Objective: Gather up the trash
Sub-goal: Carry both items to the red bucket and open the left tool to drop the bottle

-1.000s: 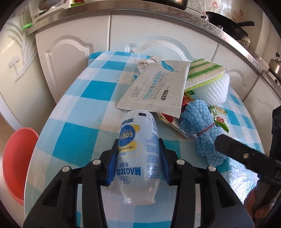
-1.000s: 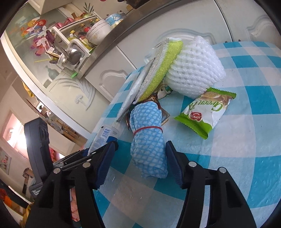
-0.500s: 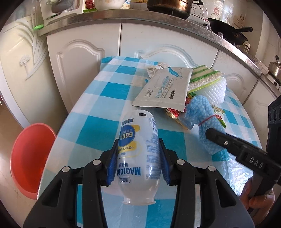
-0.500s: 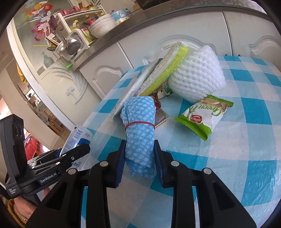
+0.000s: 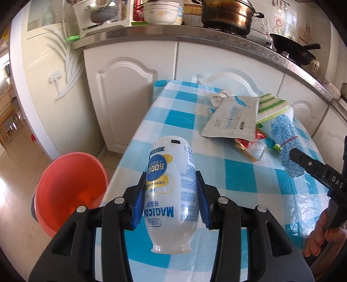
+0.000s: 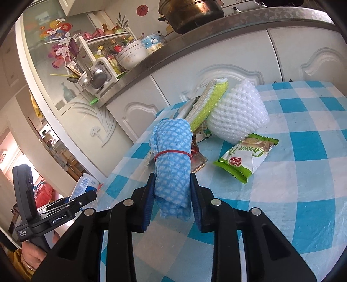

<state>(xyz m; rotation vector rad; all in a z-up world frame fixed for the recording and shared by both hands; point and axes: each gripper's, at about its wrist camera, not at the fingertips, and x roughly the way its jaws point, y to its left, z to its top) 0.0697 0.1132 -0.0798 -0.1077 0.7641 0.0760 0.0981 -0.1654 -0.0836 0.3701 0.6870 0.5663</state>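
Note:
My left gripper (image 5: pixel 171 195) is shut on a white MAGICOA bottle (image 5: pixel 171 186), held lifted above the left edge of the blue-checked table (image 5: pixel 177 112). A red bin (image 5: pixel 71 191) stands on the floor just left of it. My right gripper (image 6: pixel 172 197) is shut on a blue cloth roll (image 6: pixel 172 160) bound with a red rubber band, lifted off the table; it also shows in the left wrist view (image 5: pixel 286 141). On the table lie a green snack wrapper (image 6: pixel 245 157), white foam netting (image 6: pixel 237 112), a green sponge (image 6: pixel 208 104) and a wipes packet (image 5: pixel 233 120).
White kitchen cabinets (image 5: pixel 130 86) stand behind the table, with a counter holding a pot (image 5: pixel 227 15) and a pan (image 5: pixel 292 50). Red wrappers (image 5: pixel 249 145) lie under the wipes packet. A crumpled tissue (image 5: pixel 219 97) lies at the far end of the table.
The right gripper closed on the blue cloth roll and lifted it. The left gripper raised the bottle and drew back left, bringing the red bin more into view.

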